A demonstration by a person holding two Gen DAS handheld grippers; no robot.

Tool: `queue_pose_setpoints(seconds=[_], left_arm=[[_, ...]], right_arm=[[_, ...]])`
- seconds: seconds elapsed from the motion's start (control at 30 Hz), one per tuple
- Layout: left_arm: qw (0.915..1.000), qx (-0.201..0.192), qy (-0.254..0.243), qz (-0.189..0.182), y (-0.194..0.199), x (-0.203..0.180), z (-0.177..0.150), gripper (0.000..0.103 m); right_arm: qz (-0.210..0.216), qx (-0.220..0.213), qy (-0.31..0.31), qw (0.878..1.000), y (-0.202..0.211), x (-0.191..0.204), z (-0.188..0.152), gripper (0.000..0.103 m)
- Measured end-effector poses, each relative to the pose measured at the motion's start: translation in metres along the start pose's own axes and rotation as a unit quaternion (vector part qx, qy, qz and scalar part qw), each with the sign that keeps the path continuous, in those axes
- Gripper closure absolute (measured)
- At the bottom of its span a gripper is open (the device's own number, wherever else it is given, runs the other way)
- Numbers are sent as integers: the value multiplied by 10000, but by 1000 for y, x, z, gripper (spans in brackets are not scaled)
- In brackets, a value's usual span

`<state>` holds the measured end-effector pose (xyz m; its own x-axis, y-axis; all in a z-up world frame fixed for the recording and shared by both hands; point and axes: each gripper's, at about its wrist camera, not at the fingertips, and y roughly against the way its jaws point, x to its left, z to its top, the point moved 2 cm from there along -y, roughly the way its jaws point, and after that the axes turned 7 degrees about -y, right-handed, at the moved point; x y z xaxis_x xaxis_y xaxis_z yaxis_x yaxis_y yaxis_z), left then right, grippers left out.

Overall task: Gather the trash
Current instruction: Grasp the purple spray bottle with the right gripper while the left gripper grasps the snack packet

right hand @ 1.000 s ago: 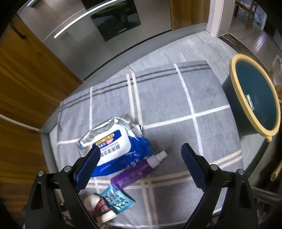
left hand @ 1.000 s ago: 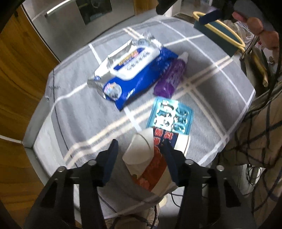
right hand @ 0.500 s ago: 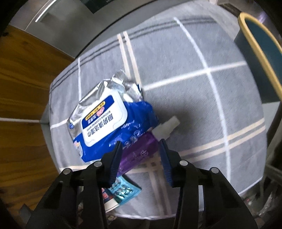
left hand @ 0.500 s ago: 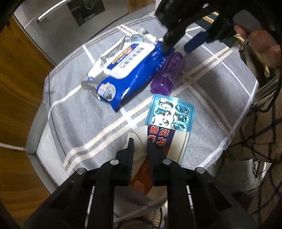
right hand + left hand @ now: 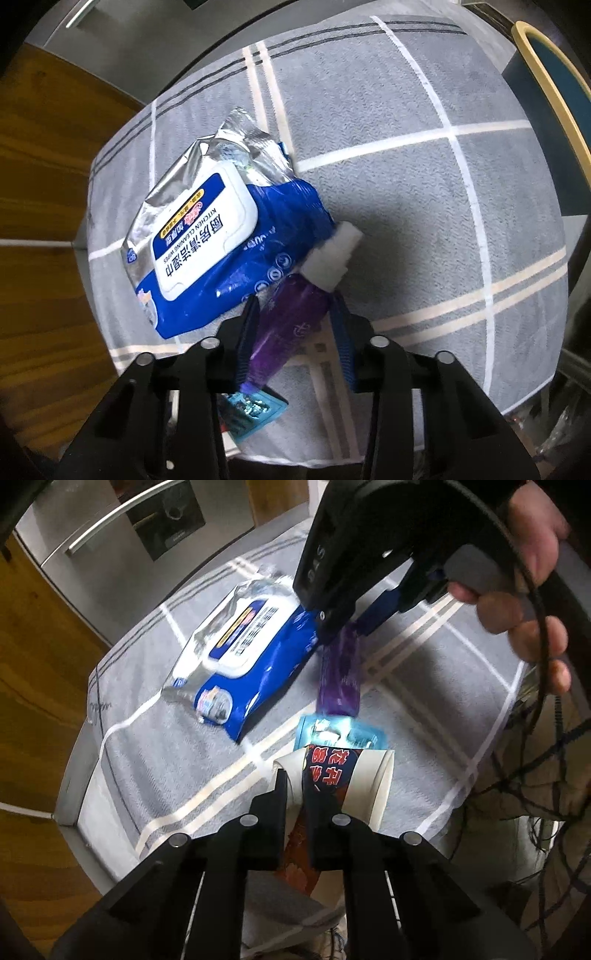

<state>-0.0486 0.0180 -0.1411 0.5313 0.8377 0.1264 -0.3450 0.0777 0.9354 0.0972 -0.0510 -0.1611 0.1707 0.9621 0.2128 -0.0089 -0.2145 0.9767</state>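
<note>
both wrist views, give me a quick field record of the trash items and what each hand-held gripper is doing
surface: grey checked cloth
left hand-held gripper: jaws just closed, pinching the paper cup
right hand-held gripper: jaws just closing around the purple spray bottle
wipes pack: lying flat, touching the bottle
teal blister pack: flat, between cup and bottle
bin: teal with a yellow rim, at the cloth's edge
</note>
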Motion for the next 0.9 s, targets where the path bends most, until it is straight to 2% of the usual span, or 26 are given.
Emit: queue_pose_setpoints(seconds=[0.07,0.1,0.2,0.3,0.43,0.47,0.63,0.7,0.9], left_arm=[[9999,-133,-27,-22,6,-2,5,95],[9998,-204,-31,-28,9,-2,8,95],[9993,-366,10,-58,17,-1,15,95],[9990,-424,49,-93,20,0,20,95],[9990,-427,-8,-87,17,-1,21,95],[9991,-420,-33,-72,17,-1,21,95],[9990,-434,-75,32,18,-1,20,95],[9989,-459,-82,84,21,-1,20,95],[9981,-595,-60,146,26,3,25,95]], right_arm=[[75,-77,5,9999,7,-2,2,80],[139,-135,20,9998,11,-5,1,102],[142,-252,62,9996,19,-8,3,103],[432,-5,-326,9985,14,-22,4,101],[401,104,-356,9985,11,-21,0,68],[378,141,-358,9985,9,-17,0,65],[73,327,-113,9994,-13,-10,-7,64],[-43,221,60,9997,-15,-4,-8,66],[126,20,218,9997,-1,3,-4,67]])
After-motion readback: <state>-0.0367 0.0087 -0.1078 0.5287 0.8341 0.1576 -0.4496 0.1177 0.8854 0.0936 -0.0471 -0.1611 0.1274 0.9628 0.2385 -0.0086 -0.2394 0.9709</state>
